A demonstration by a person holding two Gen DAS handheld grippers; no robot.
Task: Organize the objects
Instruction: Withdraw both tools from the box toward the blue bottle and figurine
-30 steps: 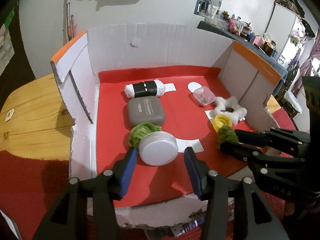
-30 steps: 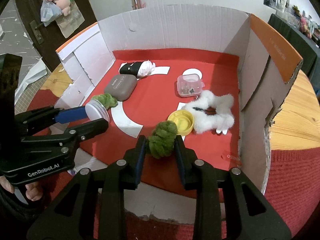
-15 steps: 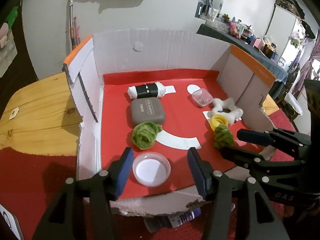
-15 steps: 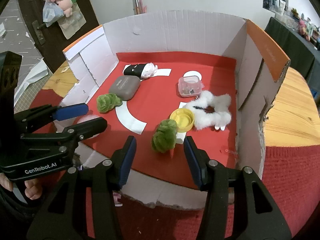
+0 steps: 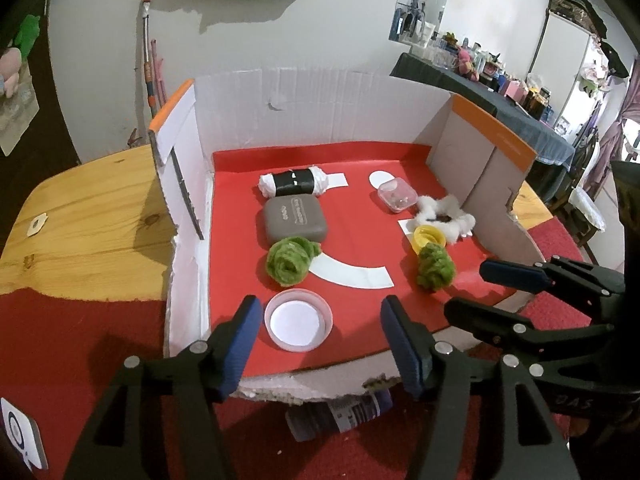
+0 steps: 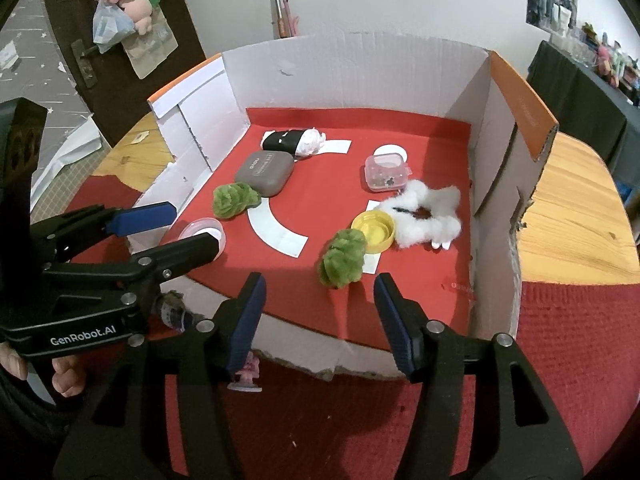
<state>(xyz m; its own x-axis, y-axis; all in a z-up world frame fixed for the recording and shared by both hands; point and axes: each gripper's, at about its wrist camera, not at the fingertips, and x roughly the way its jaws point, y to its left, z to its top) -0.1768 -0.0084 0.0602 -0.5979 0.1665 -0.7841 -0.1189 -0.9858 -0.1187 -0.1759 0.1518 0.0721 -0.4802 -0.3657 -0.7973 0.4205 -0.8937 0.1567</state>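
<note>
- Red lining (image 5: 360, 236) covered the floor of the cardboard box (image 5: 320, 108), and the objects sat in two loose lines.
- On the left lay a black-and-white roll (image 5: 294, 182), a grey case (image 5: 295, 218), a green pompom (image 5: 290, 260) and a round lid (image 5: 299, 319).
- On the right lay a clear tub (image 5: 396, 197), a white scrunchie (image 5: 446, 216), a yellow cap (image 5: 429, 236) and a second green pompom (image 6: 342, 258).
- The left gripper (image 5: 316, 336) had its jaws spread, just opened, the lid lying free between them.
- The right gripper (image 6: 318, 316) had likewise just opened, nothing pinched, its pompom resting just ahead.
- Both placements looked finished; little sorting seemed left.
</note>
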